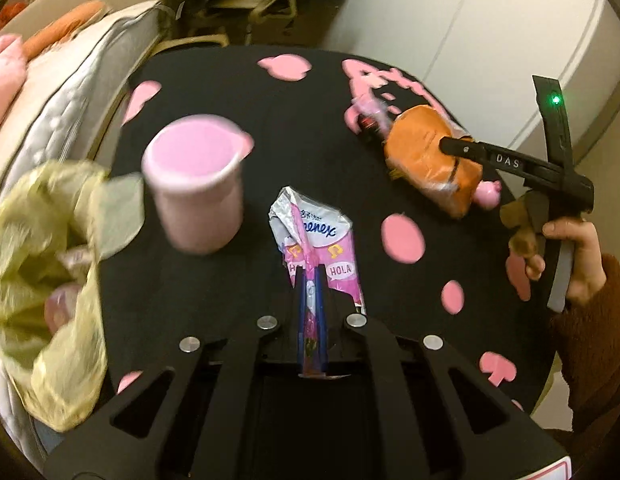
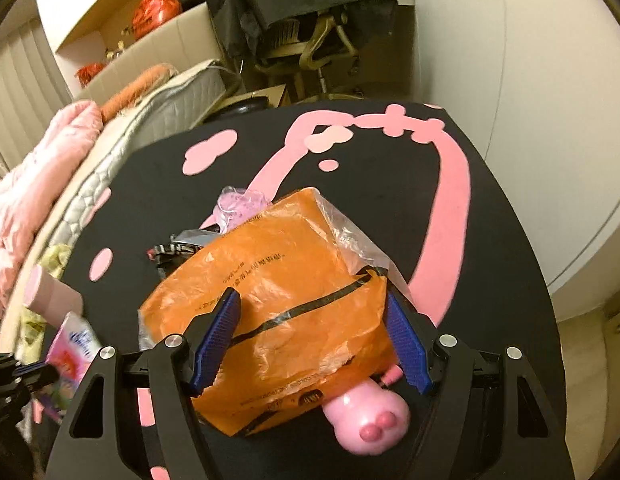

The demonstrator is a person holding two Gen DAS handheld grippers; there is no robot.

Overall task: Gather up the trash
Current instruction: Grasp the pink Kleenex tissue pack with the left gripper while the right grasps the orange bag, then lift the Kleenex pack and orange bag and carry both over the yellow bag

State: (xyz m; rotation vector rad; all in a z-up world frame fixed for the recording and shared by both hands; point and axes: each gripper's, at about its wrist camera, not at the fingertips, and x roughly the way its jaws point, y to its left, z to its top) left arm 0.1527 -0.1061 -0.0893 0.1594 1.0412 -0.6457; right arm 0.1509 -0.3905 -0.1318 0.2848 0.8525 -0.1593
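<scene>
My left tongs (image 1: 312, 280) are clamped on a crumpled pink-and-white tissue wrapper (image 1: 316, 236), the thin film pinched flat between the blue pads (image 1: 301, 320); the wrapper hangs out past the tips over the black surface (image 1: 310, 128) with pink shapes. Just left of the wrapper stands a pink cup (image 1: 195, 184), upright, blurred. Further left, at the surface edge, a yellow-green bag (image 1: 41, 280) gapes open, with something pale inside that I cannot make out. A bed (image 1: 69, 92) lies beyond that edge. My right tongs (image 2: 312, 332) stand wide, a pad (image 2: 215, 336) on either side of an orange bag (image 2: 277, 292) lying on the surface; the left pad seems to touch the film, the right pad sits beside it, no squeeze visible. A glossy pink toy (image 2: 368, 420) pokes out from under the bag's near end. A clear wrapper (image 2: 350, 232) and a purple scrap (image 2: 241, 204) lie against its far side, with a dark item (image 2: 173, 252) to its left. In the left view my right hand (image 1: 570, 256) holds the tongs' handle.
</scene>
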